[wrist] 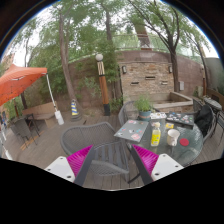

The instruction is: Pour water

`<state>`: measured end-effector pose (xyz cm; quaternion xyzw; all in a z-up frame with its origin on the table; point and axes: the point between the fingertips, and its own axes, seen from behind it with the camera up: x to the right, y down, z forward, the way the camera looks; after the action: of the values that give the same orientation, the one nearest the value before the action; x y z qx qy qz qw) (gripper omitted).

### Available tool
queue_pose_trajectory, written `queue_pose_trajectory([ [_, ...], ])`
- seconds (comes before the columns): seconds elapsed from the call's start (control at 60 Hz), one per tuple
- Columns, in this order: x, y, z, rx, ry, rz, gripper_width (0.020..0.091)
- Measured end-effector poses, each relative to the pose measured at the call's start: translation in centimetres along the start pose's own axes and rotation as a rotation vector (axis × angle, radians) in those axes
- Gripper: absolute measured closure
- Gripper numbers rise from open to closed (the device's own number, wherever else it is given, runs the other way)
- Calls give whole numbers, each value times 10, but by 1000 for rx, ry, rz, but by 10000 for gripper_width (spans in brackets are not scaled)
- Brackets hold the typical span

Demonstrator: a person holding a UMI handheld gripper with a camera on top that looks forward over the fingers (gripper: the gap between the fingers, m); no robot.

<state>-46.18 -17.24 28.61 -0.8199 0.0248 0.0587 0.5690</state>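
A yellow bottle (155, 133) stands upright on a round glass table (165, 153), ahead of my fingers and to their right. A pale cup (173, 136) stands just right of the bottle, with a small red thing (185, 142) beside it. A flat magazine or paper (131, 129) lies on the table's left part. My gripper (113, 160) is open and well short of the table, its magenta pads (80, 158) wide apart. Nothing is held; only a chair shows beyond the gap.
A grey metal mesh chair (95, 140) stands between me and the table. An orange umbrella (20, 82) covers seats at the left. A tall pole heater (103, 80), a stone wall (145, 72) and trees stand behind. More chairs ring the table's right side.
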Motion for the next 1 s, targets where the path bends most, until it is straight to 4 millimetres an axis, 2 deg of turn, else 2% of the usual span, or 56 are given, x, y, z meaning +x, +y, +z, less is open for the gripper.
queue_pose_trajectory([
  [0.2, 30, 5, 9, -1, 91, 10, 277],
  [0.25, 27, 14, 17, -16, 108, 19, 273],
  [0.4, 41, 19, 36, 1, 151, 49, 271],
  [0.517, 77, 32, 67, 2, 198, 37, 291],
  [0.55, 93, 36, 79, 3, 215, 35, 290],
  [0.633, 145, 42, 124, 25, 262, 13, 289],
  [0.65, 151, 43, 132, 33, 274, 3, 290],
  [0.683, 173, 45, 155, 49, 283, -15, 289],
  [0.7, 174, 41, 164, 60, 293, -26, 290],
  [0.783, 219, 42, 214, 81, 323, -53, 291],
  [0.883, 256, 53, 267, 81, 329, -57, 285],
  [1.0, 287, 59, 315, 81, 327, -53, 286],
])
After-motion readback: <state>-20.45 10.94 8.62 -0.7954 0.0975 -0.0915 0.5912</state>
